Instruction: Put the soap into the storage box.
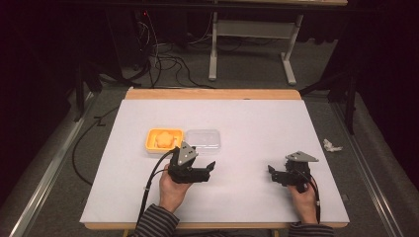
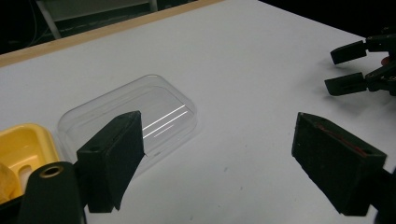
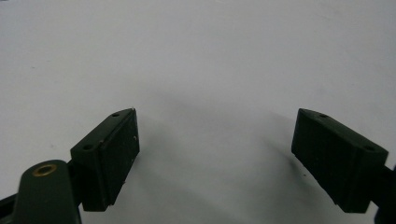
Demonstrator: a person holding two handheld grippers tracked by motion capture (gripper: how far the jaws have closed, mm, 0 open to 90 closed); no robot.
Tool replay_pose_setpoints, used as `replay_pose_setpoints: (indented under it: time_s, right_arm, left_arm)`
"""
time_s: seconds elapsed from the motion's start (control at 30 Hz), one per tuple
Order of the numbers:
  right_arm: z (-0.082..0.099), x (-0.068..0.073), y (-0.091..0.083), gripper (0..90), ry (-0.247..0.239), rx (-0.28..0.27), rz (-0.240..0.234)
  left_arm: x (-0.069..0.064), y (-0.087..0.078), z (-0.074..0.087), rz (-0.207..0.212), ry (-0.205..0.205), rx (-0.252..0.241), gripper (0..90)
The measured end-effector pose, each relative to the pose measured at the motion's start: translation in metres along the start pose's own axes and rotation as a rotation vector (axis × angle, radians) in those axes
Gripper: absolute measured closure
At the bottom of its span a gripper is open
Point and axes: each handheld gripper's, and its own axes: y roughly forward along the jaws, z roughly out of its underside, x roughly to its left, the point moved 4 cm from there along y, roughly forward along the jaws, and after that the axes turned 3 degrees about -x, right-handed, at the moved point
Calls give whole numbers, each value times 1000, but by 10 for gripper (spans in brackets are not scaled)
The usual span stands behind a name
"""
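Note:
A yellow tray [image 1: 151,139] with a pale orange food piece [image 1: 163,140] in it sits left of centre on the white table. A clear plastic lid [image 1: 203,139] lies flat right beside it. My left gripper [image 1: 210,170] hovers just in front of the lid, open and empty, pointing right. In the left gripper view the lid [image 2: 135,116] lies past the left jaw, with the tray [image 2: 25,147] at the left edge. My right gripper [image 1: 271,174] is open at the front right, pointing left, with bare table between its jaws [image 3: 215,149]. It also appears in the left gripper view [image 2: 348,67].
The white table top [image 1: 257,123] has a wooden far edge [image 1: 212,94]. A crumpled white scrap [image 1: 331,145] lies on the floor to the right. Cables [image 1: 163,61] and a white table frame [image 1: 252,29] stand beyond the table.

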Motion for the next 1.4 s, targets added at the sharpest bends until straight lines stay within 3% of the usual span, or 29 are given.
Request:
replay_pose_setpoints:
  time_s: [0.43, 0.5, 0.6, 0.73, 1.03, 1.2, 1.3, 1.4]
  right_arm:
    - [0, 1, 2, 155, -5, 20, 1]
    - [0, 1, 2, 159, -12, 19, -1]
    - [0, 2, 2, 159, -15, 20, -5]
    - [0, 2, 2, 160, -21, 22, -5]
    - [0, 1, 2, 160, -15, 19, 0]
    - [0, 1, 2, 162, -14, 18, 2]
    - [0, 1, 2, 162, -13, 18, 5]
    - [0, 1, 2, 163, -7, 18, 5]
  left_arm:
    - [-9, -1, 10, 11, -6, 30, 174]
    - [-8, -2, 13, -2, 16, 33, 173]
    - [-6, -6, 15, -27, -11, 29, 174]
    - [-4, -13, 16, -46, -7, 7, 174]
    - [16, -17, 24, -117, -43, -4, 172]
    - [26, -17, 31, -152, -14, -4, 172]
    - [33, -15, 33, -169, -33, -1, 172]
    - [38, -15, 35, -184, -21, 0, 172]
